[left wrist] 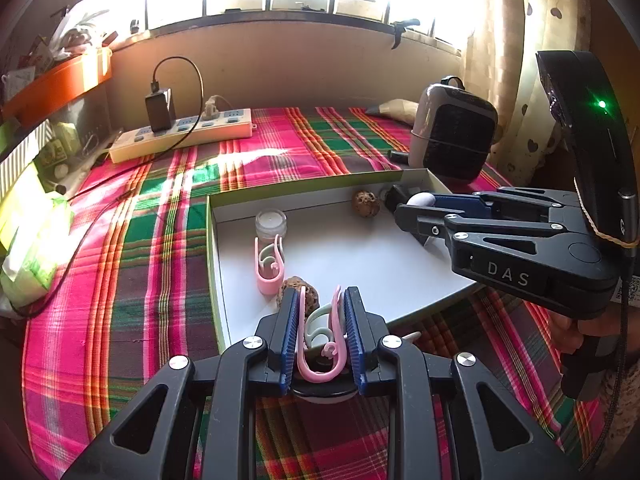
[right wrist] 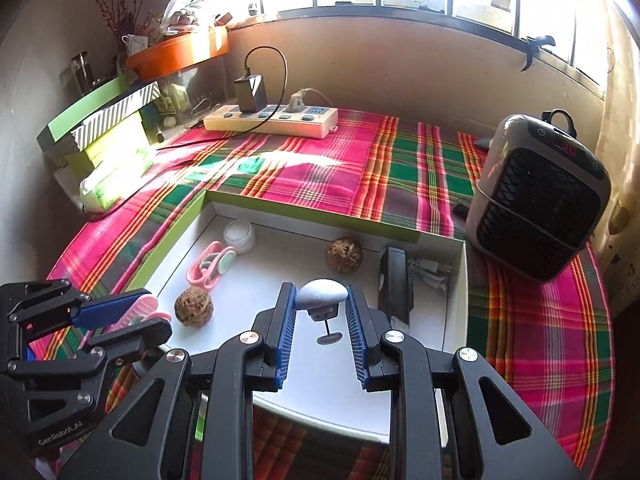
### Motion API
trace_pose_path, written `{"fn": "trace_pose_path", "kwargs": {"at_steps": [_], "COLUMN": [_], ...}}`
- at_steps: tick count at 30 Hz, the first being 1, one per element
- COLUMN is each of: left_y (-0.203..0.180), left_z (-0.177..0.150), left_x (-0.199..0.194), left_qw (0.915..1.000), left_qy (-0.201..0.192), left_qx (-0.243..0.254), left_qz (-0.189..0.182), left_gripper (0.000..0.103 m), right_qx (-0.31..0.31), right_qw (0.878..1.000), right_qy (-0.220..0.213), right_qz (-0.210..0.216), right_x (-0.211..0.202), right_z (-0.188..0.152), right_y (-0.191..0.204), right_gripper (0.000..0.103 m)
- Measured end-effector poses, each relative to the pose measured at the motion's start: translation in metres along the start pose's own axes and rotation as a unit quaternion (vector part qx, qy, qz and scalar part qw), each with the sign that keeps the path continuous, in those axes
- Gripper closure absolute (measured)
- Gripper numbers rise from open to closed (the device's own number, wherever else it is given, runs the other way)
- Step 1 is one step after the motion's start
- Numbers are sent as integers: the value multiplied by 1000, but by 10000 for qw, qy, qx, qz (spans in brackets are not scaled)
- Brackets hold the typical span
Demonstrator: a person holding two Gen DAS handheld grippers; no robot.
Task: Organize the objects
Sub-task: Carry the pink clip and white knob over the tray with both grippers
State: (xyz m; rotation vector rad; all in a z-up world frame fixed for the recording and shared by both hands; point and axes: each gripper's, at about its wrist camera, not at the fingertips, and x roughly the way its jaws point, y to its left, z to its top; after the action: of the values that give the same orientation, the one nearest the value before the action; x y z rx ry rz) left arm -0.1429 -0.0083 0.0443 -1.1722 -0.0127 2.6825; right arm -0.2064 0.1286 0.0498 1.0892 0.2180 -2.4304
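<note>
Pinching a pink clip (left wrist: 320, 344), the left tongs (left wrist: 320, 312) hover over the near edge of the tray (left wrist: 212, 248) on the plaid worktop (left wrist: 140, 240). The right tongs (right wrist: 322, 300) grip a white shell-shaped piece (right wrist: 322, 292) above the tray floor. Inside the tray lie a second pink clip (left wrist: 267, 264), a small jar (left wrist: 271, 222), two brown balls (right wrist: 193, 306) (right wrist: 344, 255) and a black block (right wrist: 394, 280).

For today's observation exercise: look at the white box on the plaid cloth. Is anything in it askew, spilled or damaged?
Nothing is spilled or visibly damaged. The white box holds a small jar standing upright, a pink clip lying flat beside it, two brown woven balls and a black item by the right wall. They lie scattered rather than sorted.
</note>
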Motion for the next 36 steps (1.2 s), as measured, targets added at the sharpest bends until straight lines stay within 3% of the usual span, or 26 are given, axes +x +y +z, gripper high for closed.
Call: {"fn": "trace_pose_path", "kwargs": {"at_steps": [25,36], "left_y": [-4,8], "left_z": [18,21], "left_x": [32,31], "left_qw": [9997,9997], "left_qy": [142,175], "left_qx": [179,147], "left_qz": [-56,125], "left_gripper": [82,82], "right_qx": [-536,-692], "right_qw": [9965,9942], "right_qy": [410,580], "right_qz": [503,589], "right_x": [64,79], "right_z": [37,42], "right_y": [7,14], "right_gripper": [76,76]}}
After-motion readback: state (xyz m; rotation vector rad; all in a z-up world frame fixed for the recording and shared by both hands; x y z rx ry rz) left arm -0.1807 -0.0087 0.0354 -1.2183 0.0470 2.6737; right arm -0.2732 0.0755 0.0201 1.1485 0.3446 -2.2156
